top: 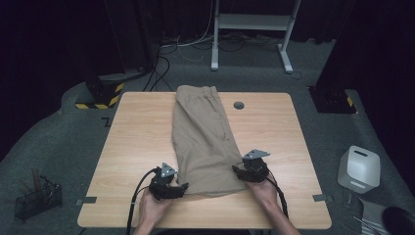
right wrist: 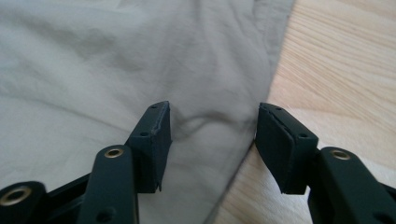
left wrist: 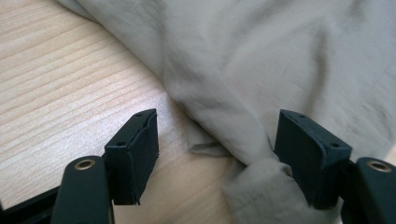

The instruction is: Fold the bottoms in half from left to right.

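Khaki shorts (top: 201, 142) lie flat down the middle of the wooden desk (top: 137, 147), with left tongs (top: 169, 191) and right tongs (top: 244, 172) both released, straddling the hem corners, probably to fold them.

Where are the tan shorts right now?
In the high view the tan shorts lie flat down the middle of the wooden table, waistband at the far edge, with the left gripper and right gripper at the near hem corners.

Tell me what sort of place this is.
Probably a lab or recording studio, not a home: a lone wooden table on grey carpet, dark curtains behind, loose cables on the floor, and a white equipment stand at the back.
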Available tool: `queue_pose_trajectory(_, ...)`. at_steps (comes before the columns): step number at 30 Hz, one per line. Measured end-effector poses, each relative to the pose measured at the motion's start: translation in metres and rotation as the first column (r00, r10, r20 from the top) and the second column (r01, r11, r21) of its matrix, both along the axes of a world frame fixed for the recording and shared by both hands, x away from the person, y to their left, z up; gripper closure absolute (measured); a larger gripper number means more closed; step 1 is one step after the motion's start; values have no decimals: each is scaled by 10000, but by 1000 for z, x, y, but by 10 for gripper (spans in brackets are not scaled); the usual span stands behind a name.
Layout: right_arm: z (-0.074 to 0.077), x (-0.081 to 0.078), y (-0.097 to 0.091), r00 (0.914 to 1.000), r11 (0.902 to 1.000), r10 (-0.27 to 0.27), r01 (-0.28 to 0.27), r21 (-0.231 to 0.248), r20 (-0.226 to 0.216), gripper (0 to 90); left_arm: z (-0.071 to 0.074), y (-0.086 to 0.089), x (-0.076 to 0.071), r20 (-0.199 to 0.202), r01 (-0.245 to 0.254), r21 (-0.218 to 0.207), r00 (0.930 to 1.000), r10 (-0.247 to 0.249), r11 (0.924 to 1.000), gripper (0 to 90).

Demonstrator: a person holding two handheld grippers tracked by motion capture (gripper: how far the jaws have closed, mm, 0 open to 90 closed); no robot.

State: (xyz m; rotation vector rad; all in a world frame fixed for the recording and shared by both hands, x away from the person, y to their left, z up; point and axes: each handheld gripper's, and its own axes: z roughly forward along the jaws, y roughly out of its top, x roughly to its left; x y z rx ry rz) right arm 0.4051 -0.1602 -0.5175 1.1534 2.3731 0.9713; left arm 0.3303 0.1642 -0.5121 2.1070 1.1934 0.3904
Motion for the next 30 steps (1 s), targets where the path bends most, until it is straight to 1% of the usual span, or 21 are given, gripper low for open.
queue_pose_trajectory(1, 0, 0, -1, 10000, 10000, -37, 37, 22, -31, 451, 2, 2, -2, 277, -37, -95, 9996, 39, 9999, 307)
queue_pose_trajectory(2, 1, -1, -1, 10000, 10000, -9, 9, -9, 22, 452, 5, 5, -4, 521, -115, -355, 9986, 133, 9993, 317)
queue_pose_trajectory(3, 1, -2, -1, 10000, 10000, 26, -26, -44, 59, 454, 9, 11, -2, 634, -289, -822, 9974, 342, 9962, 326)
queue_pose_trajectory(5, 2, -3, 1, 9998, 9998, 60, -56, -164, 203, 457, 14, 19, 4, 603, -544, -1331, 9962, 629, 9896, 328)
queue_pose_trajectory(6, 3, -3, 2, 9994, 9997, 88, -82, -210, 330, 457, 17, 23, 11, 465, -692, -1482, 9960, 768, 9865, 328)
queue_pose_trajectory(7, 5, -3, 3, 9991, 9998, 67, -59, -195, 409, 458, 18, 25, 17, 458, -792, -1479, 9952, 868, 9858, 327)
queue_pose_trajectory(8, 6, -4, 5, 9986, 9998, 59, -50, -169, 517, 461, 19, 26, 21, 418, -903, -1428, 9944, 971, 9856, 329)
queue_pose_trajectory(11, 11, -6, 7, 9971, 9999, 157, -156, -16, 743, 491, 18, 28, 41, 187, -1328, -1013, 9906, 1354, 9860, 343)
queue_pose_trajectory(12, 12, -8, 8, 9967, 9997, 224, -226, 25, 778, 515, 16, 27, 49, 94, -1505, -984, 9883, 1522, 9837, 349)
queue_pose_trajectory(14, 12, -10, 11, 9945, 9982, 600, -605, 42, 859, 561, 14, 26, 60, 123, -1534, -935, 9878, 1552, 9837, 361)
queue_pose_trajectory(17, 9, -10, 15, 9929, 9954, 952, -954, -1, 719, 599, 13, 21, 77, 203, -1658, -822, 9856, 1680, 9827, 394)
queue_pose_trajectory(19, 6, -10, 16, 9927, 9945, 1048, -1050, 3, 603, 608, 11, 18, 88, 224, -1801, -600, 9831, 1817, 9818, 417)
queue_pose_trajectory(20, 4, -10, 16, 9924, 9942, 1074, -1077, 19, 603, 609, 11, 16, 92, 162, -1813, -618, 9831, 1826, 9815, 432)
queue_pose_trajectory(21, 3, -10, 17, 9924, 9941, 1084, -1087, 27, 587, 609, 10, 16, 95, 151, -1813, -726, 9830, 1829, 9807, 459)
queue_pose_trajectory(22, 3, -11, 17, 9922, 9938, 1105, -1108, 12, 577, 608, 9, 15, 98, 38, -1813, -701, 9833, 1820, 9809, 487)
queue_pose_trajectory(24, 1, -12, 18, 9916, 9932, 1168, -1166, -71, 552, 604, 6, 12, 103, -94, -1668, -374, 9860, 1666, 9853, 552)
queue_pose_trajectory(25, 0, -12, 18, 9906, 9922, 1247, -1242, -135, 570, 601, 4, 11, 105, -113, -1572, -271, 9875, 1569, 9872, 609)
queue_pose_trajectory(26, -1, -12, 19, 9902, 9917, 1285, -1278, -163, 537, 596, 3, 10, 105, 24, -1527, -148, 9883, 1528, 9882, 664)
queue_pose_trajectory(28, -2, -13, 18, 9892, 9906, 1364, -1356, -182, 536, 586, 1, 9, 106, 67, -1433, -49, 9897, 1433, 9897, 753)
queue_pose_trajectory(29, -3, -12, 17, 9894, 9906, 1367, -1364, -91, 492, 578, 0, 9, 106, 72, -1372, 81, 9905, 1371, 9905, 793)
queue_pose_trajectory(30, -3, -11, 16, 9886, 9894, 1451, -1454, 60, 410, 569, -1, 9, 105, 152, -1259, 338, 9920, 1254, 9915, 836)
